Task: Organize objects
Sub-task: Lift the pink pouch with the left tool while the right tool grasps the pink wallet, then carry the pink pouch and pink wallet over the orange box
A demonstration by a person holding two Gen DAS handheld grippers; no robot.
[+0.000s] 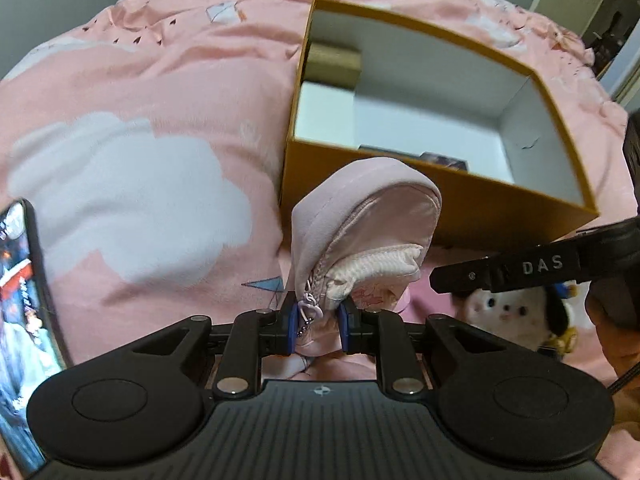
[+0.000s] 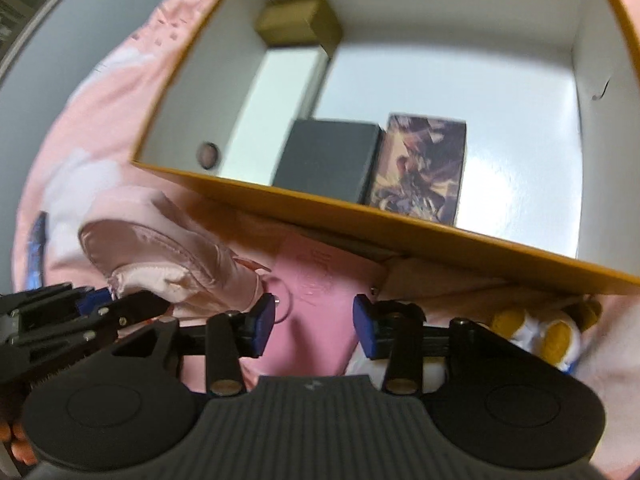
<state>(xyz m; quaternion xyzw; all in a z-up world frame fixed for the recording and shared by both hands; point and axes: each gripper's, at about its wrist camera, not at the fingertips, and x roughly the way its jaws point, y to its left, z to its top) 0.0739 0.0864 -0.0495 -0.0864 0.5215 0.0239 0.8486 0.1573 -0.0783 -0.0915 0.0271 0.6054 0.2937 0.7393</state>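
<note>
My left gripper (image 1: 318, 320) is shut on the zipper end of a pale pink pouch (image 1: 360, 220), which stands up in front of the orange box (image 1: 472, 208). In the right wrist view the same pouch (image 2: 160, 252) lies at the left, with the left gripper's fingers (image 2: 132, 306) on it. My right gripper (image 2: 315, 322) is open, its blue pads apart above a flat pink item (image 2: 316, 280) on the bedding, with nothing pressed between them. The open box (image 2: 400, 236) holds a grey box (image 2: 328, 158), a picture-printed box (image 2: 420, 164), a gold box (image 2: 300, 20) and a long white box (image 2: 276, 96).
A pink bedspread with white clouds (image 1: 132, 184) covers the bed. A phone (image 1: 24, 280) lies at the left edge. A white and black plush toy (image 1: 520, 312) with yellow feet (image 2: 540, 332) sits beside the right gripper. A black bar marked DAS (image 1: 532, 266) crosses at the right.
</note>
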